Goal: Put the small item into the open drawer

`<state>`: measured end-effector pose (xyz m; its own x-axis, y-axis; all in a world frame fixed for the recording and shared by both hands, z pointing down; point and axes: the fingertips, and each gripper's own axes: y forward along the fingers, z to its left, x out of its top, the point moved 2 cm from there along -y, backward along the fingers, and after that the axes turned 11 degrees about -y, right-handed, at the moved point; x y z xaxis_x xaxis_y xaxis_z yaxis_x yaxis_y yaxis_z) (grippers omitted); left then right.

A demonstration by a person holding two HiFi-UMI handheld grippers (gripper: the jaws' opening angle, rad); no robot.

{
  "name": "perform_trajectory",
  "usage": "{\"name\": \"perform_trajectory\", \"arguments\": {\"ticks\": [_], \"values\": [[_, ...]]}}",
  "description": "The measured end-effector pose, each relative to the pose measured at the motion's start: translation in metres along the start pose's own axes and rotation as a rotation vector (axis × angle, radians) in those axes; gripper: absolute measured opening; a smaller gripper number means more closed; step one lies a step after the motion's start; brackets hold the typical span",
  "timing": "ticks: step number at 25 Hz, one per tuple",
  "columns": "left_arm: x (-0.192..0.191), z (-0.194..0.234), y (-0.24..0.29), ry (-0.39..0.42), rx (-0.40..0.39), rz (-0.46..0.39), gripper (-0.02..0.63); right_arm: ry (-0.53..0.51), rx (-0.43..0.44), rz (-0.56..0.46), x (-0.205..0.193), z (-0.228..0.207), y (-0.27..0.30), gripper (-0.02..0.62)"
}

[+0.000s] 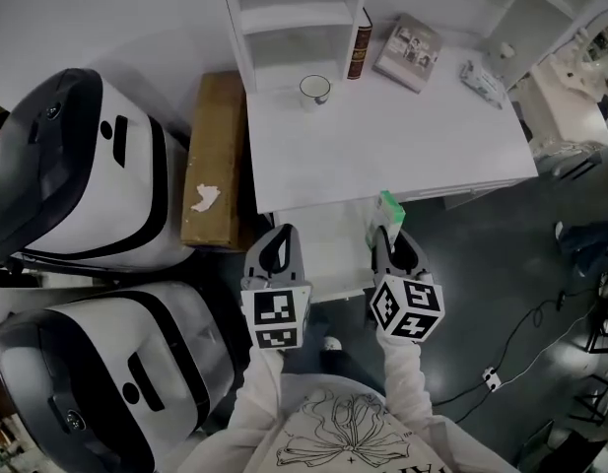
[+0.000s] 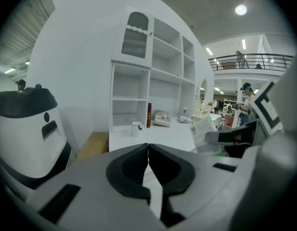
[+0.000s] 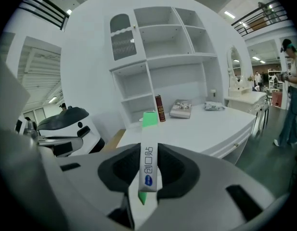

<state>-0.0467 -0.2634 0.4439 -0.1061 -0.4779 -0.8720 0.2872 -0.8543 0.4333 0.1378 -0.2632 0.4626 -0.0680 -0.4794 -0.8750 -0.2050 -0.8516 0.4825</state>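
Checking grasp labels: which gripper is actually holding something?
The right gripper: its jaws clamp a small white-and-green box that sticks out past them. The left gripper has its jaws shut together with nothing between them.

White bench [image 1: 382,156] carries a mug [image 1: 314,89], with the shelf unit [image 1: 294,13] right behind it. Right of the mug: dark red book [image 1: 359,45] standing upright, then a flat book [image 1: 408,51], then a crumpled packet [image 1: 481,81] farthest out. Left of the mug, off the bench: brown cardboard box [image 1: 217,156], beyond it two white-and-black machines [image 1: 77,166].
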Motion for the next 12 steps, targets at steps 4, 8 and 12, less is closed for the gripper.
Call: {"name": "perform_trajectory", "arguments": {"ticks": [4,8,12], "values": [[-0.008,0.016,0.028,-0.009,-0.014,0.047,0.006,-0.014,-0.002,0.057,-0.011,0.003,0.026,0.092],[-0.02,0.03,0.05,-0.017,-0.022,0.095,0.006,-0.015,-0.005,0.113,-0.025,0.004,0.046,0.092],[-0.033,0.041,0.063,-0.025,-0.02,0.136,0.006,-0.015,0.01,0.182,-0.047,0.006,0.058,0.092]]}}
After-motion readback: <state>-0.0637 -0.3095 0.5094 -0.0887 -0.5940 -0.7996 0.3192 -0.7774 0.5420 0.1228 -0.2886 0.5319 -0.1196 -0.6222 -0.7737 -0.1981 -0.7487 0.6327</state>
